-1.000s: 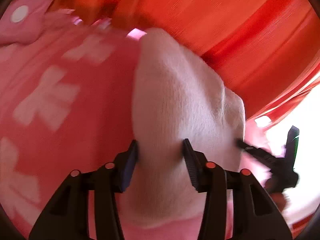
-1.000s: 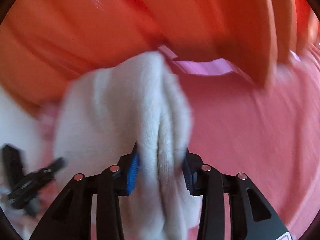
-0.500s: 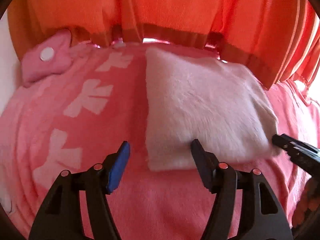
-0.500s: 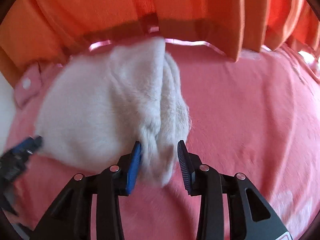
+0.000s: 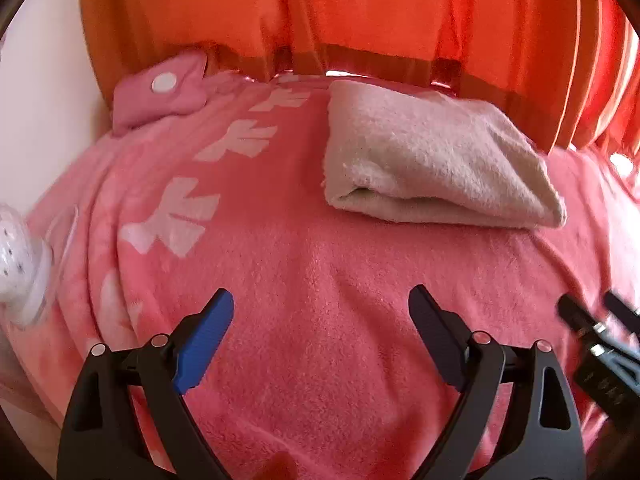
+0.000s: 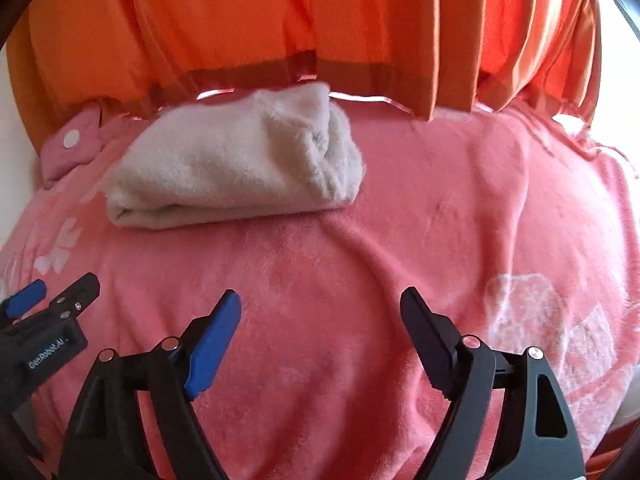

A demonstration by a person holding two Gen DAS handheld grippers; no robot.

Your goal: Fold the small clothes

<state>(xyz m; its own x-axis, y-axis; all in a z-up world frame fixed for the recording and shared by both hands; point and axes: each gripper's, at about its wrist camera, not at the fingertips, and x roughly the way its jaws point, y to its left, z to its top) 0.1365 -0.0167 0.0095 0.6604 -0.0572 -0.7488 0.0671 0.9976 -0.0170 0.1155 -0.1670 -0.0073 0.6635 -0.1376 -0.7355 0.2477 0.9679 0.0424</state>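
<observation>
Toward the far edge of a pink fleece blanket lies a folded cream garment, fluffy and doubled over, its fold facing near; nothing touches it. Behind it hangs an orange curtain with a darker band along its hem, almost meeting the blanket. At the far left sits a small pink pillow with a white dot.

Both grippers hover near, well apart from the garment. The left gripper has its jaws spread wide over bare blanket, and the right gripper likewise, holding nothing.

Only the left view shows white bow-like prints in a row and a white dotted object at the left edge. Only the right view shows a large pale print on the blanket's right side, and the garment's bunched right end.
</observation>
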